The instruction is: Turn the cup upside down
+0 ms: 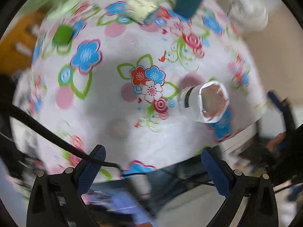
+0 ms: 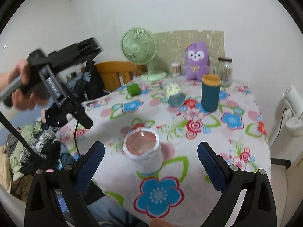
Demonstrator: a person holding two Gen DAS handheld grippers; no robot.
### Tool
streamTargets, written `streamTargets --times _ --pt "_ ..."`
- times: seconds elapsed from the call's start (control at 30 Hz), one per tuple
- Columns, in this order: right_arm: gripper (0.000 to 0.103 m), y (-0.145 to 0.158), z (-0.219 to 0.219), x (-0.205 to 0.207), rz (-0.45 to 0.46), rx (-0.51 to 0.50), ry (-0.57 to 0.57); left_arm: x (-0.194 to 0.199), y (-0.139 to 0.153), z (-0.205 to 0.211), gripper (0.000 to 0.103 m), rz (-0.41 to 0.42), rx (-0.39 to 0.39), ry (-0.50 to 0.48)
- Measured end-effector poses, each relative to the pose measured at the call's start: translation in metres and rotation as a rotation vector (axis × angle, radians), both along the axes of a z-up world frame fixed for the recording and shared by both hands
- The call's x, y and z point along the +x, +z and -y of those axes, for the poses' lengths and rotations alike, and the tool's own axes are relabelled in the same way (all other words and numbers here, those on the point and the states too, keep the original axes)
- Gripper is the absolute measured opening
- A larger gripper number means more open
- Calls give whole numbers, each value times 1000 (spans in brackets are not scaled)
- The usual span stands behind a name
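While standing mouth-up on the flowered desk (image 2: 236, 145), white cup (image 2: 143, 153) sits just ahead of the right gripper (image 2: 151, 152), between its spread fingers (image 2: 94, 159) and untouched — nothing clamped. Left gripper (image 1: 153, 159) raised over the desk, fingers (image 1: 93, 165) wide apart and empty — cup (image 1: 205, 102) ahead and right of them. Teal tumbler (image 2: 210, 92) far beyond, upright.
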State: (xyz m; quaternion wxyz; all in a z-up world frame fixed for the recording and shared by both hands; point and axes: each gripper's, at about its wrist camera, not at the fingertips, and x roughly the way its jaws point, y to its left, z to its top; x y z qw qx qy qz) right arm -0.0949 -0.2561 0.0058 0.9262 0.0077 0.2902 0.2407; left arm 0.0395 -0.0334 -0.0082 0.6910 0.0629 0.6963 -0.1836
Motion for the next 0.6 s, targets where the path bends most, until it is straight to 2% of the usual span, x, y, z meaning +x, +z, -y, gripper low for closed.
streamTargets --times 0.13,0.2,0.37,0.43,0.5,0.53,0.6 --pt "100 10 -9 5 -5 49 11 -11 16 -35 102 50 -210 148" --pt "100 16 -17 6 0 77 14 -20 26 -48 102 121 -298 199" --pt "100 30 -32 4 40 95 -11 -42 32 -68 103 311 -426 314" --pt "100 36 -35 2 52 110 -19 -47 29 -77 103 345 -492 373" --pt "100 41 -38 -2 82 120 -32 -54 30 -86 103 386 -531 421" --pt "100 43 -38 -4 92 120 -39 -59 31 -89 103 433 -535 452" --pt "100 46 -41 -10 136 112 -75 -70 36 -92 103 563 -486 504"
